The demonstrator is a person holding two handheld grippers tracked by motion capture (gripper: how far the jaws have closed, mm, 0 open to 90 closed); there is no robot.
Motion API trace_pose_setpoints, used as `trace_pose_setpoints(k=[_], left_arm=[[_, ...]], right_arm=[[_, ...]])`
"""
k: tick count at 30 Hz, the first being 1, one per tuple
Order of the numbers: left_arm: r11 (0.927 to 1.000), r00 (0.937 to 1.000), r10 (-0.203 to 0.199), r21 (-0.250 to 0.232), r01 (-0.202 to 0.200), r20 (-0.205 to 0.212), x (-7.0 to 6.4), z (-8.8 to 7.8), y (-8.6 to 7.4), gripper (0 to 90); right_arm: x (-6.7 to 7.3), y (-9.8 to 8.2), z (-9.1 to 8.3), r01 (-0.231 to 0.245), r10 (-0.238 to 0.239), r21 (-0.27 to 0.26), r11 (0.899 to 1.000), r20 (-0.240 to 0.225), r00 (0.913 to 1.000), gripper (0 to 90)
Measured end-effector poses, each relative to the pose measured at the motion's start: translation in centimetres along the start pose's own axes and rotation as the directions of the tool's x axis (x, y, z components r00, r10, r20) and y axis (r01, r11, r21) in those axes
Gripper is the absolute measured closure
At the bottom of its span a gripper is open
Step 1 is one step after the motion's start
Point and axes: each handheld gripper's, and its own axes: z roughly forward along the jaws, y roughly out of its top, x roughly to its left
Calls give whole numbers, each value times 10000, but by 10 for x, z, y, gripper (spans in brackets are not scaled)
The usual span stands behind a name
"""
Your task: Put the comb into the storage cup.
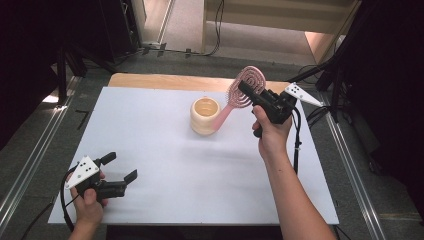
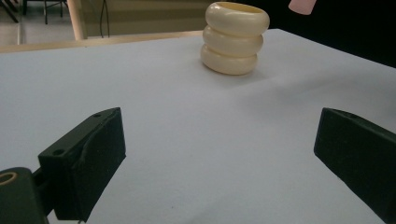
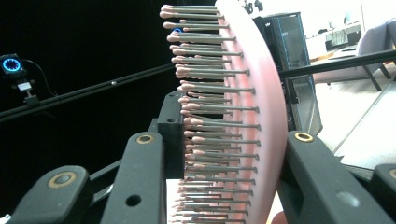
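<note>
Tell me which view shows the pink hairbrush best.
The high view: the whole hairbrush shows, head in the right tongs, handle angled toward the cream cup. The right gripper view shows its bristles edge-on; the left gripper view catches a pink tip.

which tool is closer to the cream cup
Right. The right tool holds the pink hairbrush just beside the cream cup; the left tool sits open, far off at the table's near-left corner.

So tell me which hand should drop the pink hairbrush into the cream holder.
Right. The right gripper is already shut on the hairbrush, whose handle tip hangs just beside the holder's rim. The left gripper sits open at the near left corner, far from the holder.
</note>
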Motion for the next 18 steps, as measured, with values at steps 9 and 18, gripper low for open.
trace_pose_setpoints(k=[9,18], left_arm=[[10000,10000,91,40,-91,22,-1,0,0,27],[10000,10000,82,6,-82,35,-1,1,0,27]], right_arm=[[-3,4,3,33,-33,-102,9999,61,10000,618],[-4,7,8,156,-156,-341,9993,0,9999,618]])
